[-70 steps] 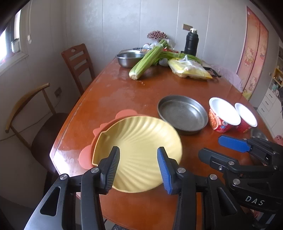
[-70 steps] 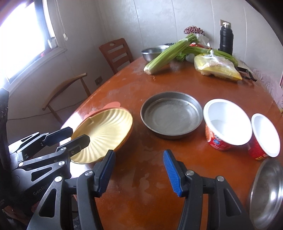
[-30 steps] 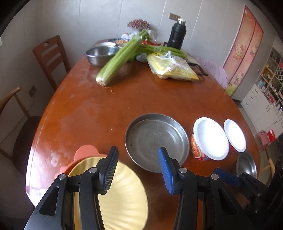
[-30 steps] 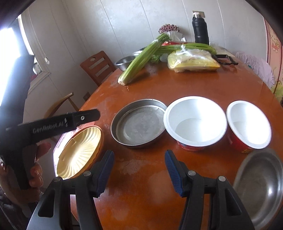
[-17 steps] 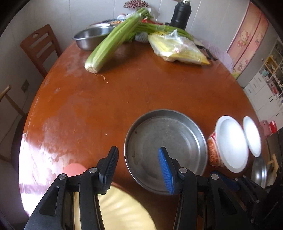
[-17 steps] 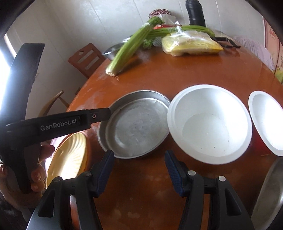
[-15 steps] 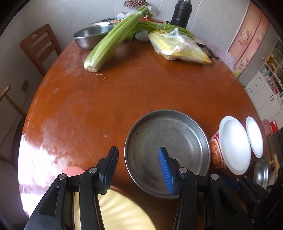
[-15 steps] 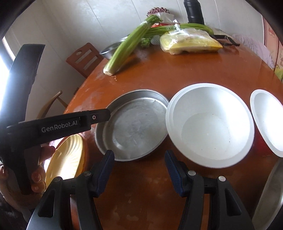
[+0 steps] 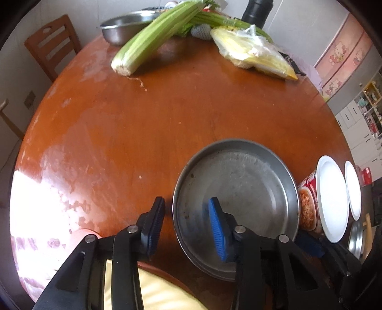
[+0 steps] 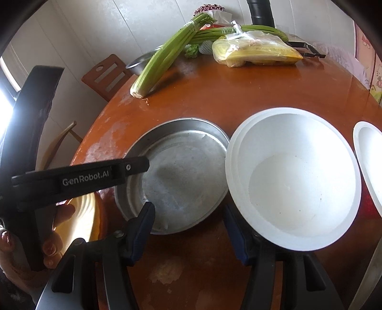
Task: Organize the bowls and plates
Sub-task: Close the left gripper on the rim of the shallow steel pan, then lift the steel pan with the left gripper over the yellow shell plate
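Note:
A round metal pan [image 9: 238,190] [image 10: 186,176] lies on the brown table. My left gripper [image 9: 186,209] straddles the pan's near-left rim, black finger outside and blue pad inside. Its jaws are closing, and a gap still shows on both sides of the rim. My right gripper [image 10: 188,226] stands open over the pan's near edge, its right finger tucked beside the large white bowl [image 10: 296,181] [image 9: 331,200]. A smaller white bowl [image 10: 370,162] stands to the right of it. A yellow shell-shaped plate [image 9: 162,291] [image 10: 81,221] lies under the left gripper.
Celery [image 9: 152,40], a steel bowl [image 9: 124,28], a bagged yellow package [image 9: 253,54] and a black flask [image 9: 257,9] crowd the table's far end. A small steel dish [image 10: 367,274] lies at the near right. A wooden chair [image 9: 52,45] stands at the far left.
Both grippers came forward and down over the metal pan. The left jaws narrowed around its rim. The yellow plate slid to the bottom of the left view.

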A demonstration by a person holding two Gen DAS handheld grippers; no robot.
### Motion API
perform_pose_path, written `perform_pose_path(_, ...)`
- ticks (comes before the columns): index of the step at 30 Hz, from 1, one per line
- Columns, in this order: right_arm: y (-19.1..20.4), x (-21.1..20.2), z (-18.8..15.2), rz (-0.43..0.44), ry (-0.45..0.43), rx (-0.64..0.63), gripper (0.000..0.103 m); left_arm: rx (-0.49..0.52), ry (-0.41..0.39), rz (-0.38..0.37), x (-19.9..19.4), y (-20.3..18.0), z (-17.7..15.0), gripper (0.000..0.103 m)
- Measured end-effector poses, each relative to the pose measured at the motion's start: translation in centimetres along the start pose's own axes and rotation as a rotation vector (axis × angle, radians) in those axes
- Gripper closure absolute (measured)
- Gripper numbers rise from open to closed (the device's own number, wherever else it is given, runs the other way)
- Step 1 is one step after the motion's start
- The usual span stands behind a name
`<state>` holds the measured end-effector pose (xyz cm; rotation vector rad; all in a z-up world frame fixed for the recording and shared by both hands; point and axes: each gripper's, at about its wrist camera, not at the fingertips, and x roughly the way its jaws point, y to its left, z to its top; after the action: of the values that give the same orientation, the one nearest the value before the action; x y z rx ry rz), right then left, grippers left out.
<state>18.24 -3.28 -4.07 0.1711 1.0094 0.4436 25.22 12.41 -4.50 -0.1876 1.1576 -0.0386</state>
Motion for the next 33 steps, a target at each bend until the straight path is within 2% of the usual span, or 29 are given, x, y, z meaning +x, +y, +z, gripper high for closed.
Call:
perform_pose_path(1, 0.1, 0.0, 0.0, -0.001, -0.001, -0.004, 0.045, 0.002, 0.002, 0.0, 0.1, 0.0, -0.1, 0.067)
perform_pose_path(2, 0.2, 0.1, 0.1, -0.004, 0.002, -0.013, 0.045, 0.007, 0.002, -0.002, 0.1, -0.2, -0.1, 0.072)
perform_pose_path(8, 0.4, 0.1, 0.0, -0.019, -0.01, -0.028, 0.045, 0.02, -0.008, 0.008, 0.1, -0.7, -0.3, 0.072)
perform_pose_path(15, 0.5, -0.8, -0.2, -0.006, -0.024, -0.025, 0.045, 0.056, -0.054, 0.015, -1.9, -1.2, -0.9, 0.072)
perform_pose_path(33, 1.8, -3.7, -1.4, 0.013, -0.075, -0.056, 0.044, 0.065, -0.129, 0.016, -5.9, -1.4, -2.8, 0.071)
